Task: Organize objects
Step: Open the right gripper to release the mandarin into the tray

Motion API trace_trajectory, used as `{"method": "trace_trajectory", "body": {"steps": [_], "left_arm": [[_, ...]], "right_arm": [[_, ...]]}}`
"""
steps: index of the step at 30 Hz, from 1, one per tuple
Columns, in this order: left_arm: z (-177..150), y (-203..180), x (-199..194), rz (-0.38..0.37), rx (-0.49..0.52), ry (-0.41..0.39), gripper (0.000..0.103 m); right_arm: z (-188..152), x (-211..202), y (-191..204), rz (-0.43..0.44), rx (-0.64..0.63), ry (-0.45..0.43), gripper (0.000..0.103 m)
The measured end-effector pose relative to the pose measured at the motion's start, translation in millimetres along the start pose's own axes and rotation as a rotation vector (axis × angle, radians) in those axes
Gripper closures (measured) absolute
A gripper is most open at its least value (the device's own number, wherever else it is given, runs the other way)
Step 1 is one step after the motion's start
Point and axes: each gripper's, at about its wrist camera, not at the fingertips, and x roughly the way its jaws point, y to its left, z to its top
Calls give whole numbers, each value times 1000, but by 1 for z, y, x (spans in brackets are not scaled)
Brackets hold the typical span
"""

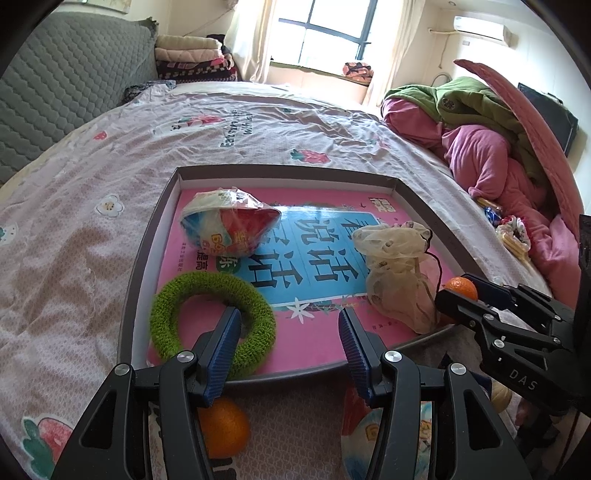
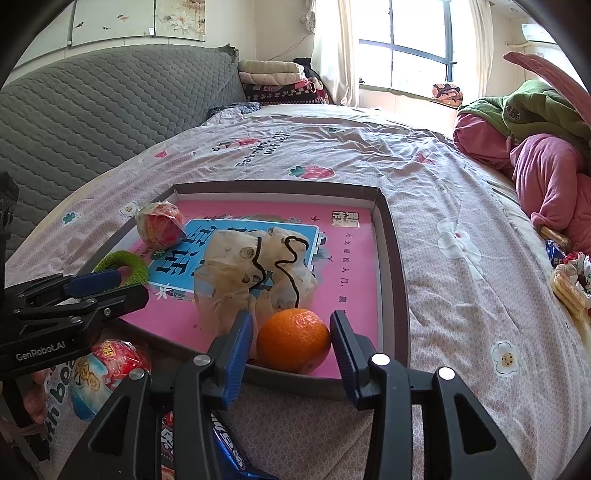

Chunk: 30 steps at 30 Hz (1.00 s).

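Two round oranges (image 2: pixel 293 339) (image 1: pixel 225 428); fuzzy knit ring (image 1: pixel 212 321); crinkled bag (image 2: pixel 255 269).

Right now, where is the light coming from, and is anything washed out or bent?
Left wrist view: daylight from the window blows out the panes; the tray rim curves from the fisheye. Right wrist view: same window glare, orange sharp and evenly lit.

orange (image 2: pixel 293 339) rests in tray's (image 2: pixel 393 258) near corner beside crumpled bag (image 2: pixel 255 269).

"GenRobot.AI" stands on the left tongs (image 2: pixel 90 291); "DAS" stands on the right tongs (image 1: pixel 458 295).
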Motion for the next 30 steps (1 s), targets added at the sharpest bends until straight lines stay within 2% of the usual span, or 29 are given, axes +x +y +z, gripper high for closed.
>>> {"method": "trace_trajectory", "body": {"steps": [10,17,28,30], "left_arm": [[-3,1,-7,3,-5,-2,45],[-3,1,-13,2,-13,-11,44],[-1,-1,-27,-13,-12,-33,44],[-1,-1,-30,-12,-14,-40,44]], "right_arm": [[-1,0,-2,-3,22,-2,57],[-3,0,-4,-20,30,-8,48],[-3,-3,-5,-8,28,-6,47],[-2,-4,-5,1,28,-6,43]]}}
